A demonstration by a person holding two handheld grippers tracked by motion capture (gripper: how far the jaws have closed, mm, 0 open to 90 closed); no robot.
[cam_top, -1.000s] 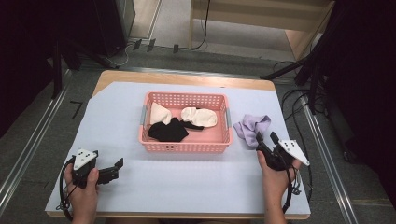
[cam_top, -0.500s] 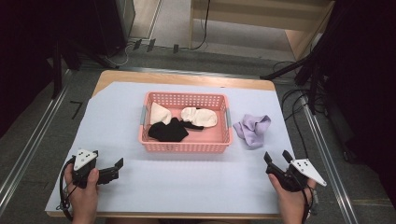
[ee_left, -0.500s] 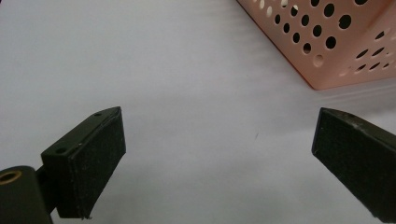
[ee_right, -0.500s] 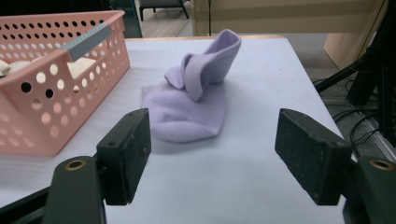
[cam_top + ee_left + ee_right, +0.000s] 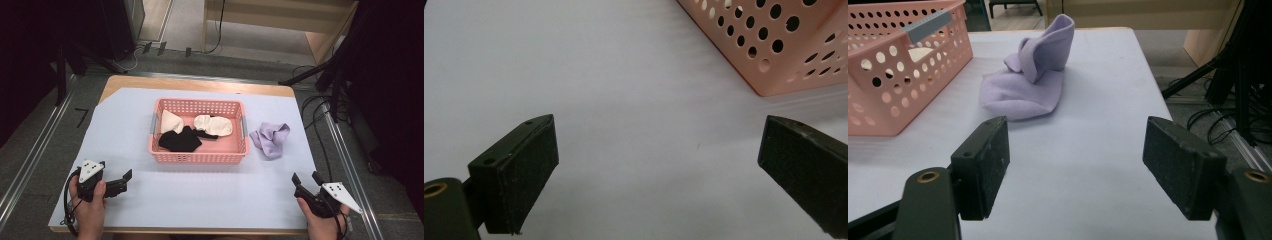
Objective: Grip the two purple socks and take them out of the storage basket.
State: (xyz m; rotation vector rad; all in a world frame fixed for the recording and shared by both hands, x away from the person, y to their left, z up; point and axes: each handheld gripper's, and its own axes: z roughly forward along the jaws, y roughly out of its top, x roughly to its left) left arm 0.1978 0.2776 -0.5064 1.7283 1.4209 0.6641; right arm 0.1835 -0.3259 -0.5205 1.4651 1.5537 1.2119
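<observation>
Right tongs [image 5: 306, 181] sit at the near right corner of the desk [image 5: 210, 200], jaws wide, nothing between them; they've just been opening. The purple sock [image 5: 270, 139] lies crumpled on the desk just beside the right end of the pink basket [image 5: 198, 156], apart from both tongs. From the right gripper view it's dead ahead of the open jaws [image 5: 1034, 75].

Left tongs [image 5: 124, 177] are at the near left corner, jaws wide too, empty, pointing towards the basket's corner [image 5: 774, 55].

My read: a sock was taken out of the basket and released, hand now backed off. Next move likely calls for reaching into the basket for another piece, coming down over the rim and closing on loose cloth.

Count:
- basket: one
- purple sock outside: one
- in basket: two cream socks [image 5: 170, 121] [image 5: 214, 125], one black sock [image 5: 180, 141], maybe more black under the cream one, can't tell
- tongs: two
</observation>
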